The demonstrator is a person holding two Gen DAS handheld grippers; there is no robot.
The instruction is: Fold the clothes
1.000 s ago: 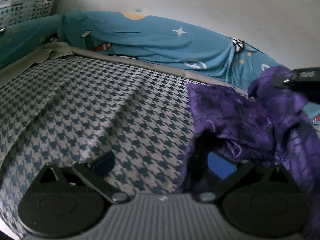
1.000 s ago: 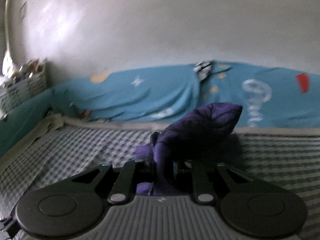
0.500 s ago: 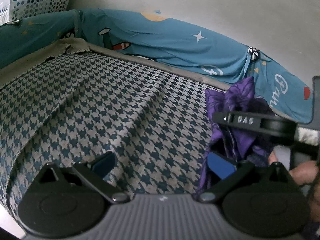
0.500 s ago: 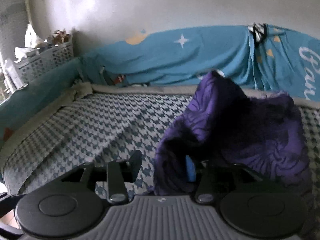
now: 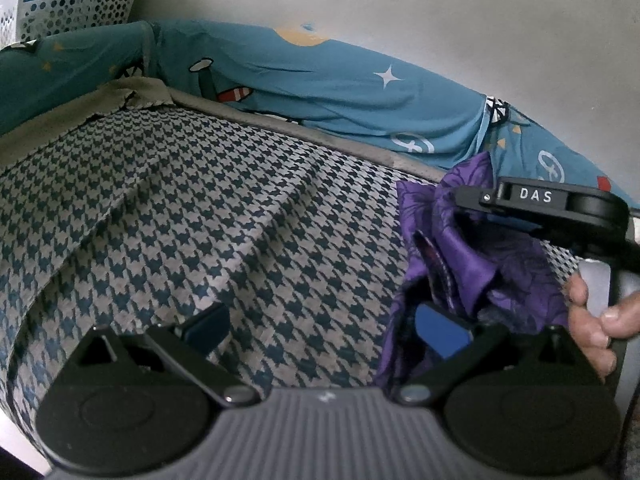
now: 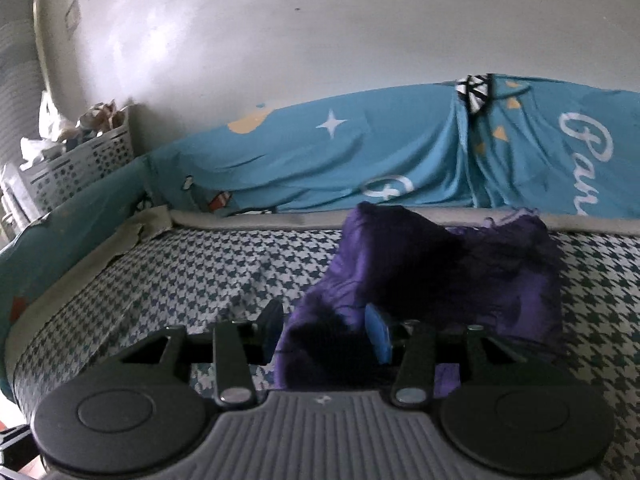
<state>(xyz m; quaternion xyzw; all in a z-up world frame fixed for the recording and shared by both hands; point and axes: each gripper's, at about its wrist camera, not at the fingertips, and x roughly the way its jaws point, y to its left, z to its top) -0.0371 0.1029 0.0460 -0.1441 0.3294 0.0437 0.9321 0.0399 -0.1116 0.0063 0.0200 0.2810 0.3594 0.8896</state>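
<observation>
A crumpled purple garment (image 6: 460, 280) lies in a heap on the houndstooth bed cover (image 6: 200, 280). My right gripper (image 6: 325, 332) stands open low over the heap's near edge. A fold of the cloth sits between its fingers, and the pads do not squeeze it. In the left wrist view the garment (image 5: 472, 264) is at the right, with the right gripper (image 5: 480, 210) above it and a person's hand (image 5: 592, 320) on its handle. My left gripper (image 5: 324, 328) is wide open over the bed cover. Its right finger (image 5: 440, 332) is tucked against the cloth's edge.
A blue printed sheet (image 5: 340, 92) covers the raised edge along the white wall behind the bed. A white perforated basket (image 5: 76, 8) full of items stands at the far left corner. The houndstooth cover stretches left of the garment, wrinkled.
The right gripper's jaws have parted and let go of the purple cloth, which sank from a raised peak into a lower heap. The right gripper came into the left view.
</observation>
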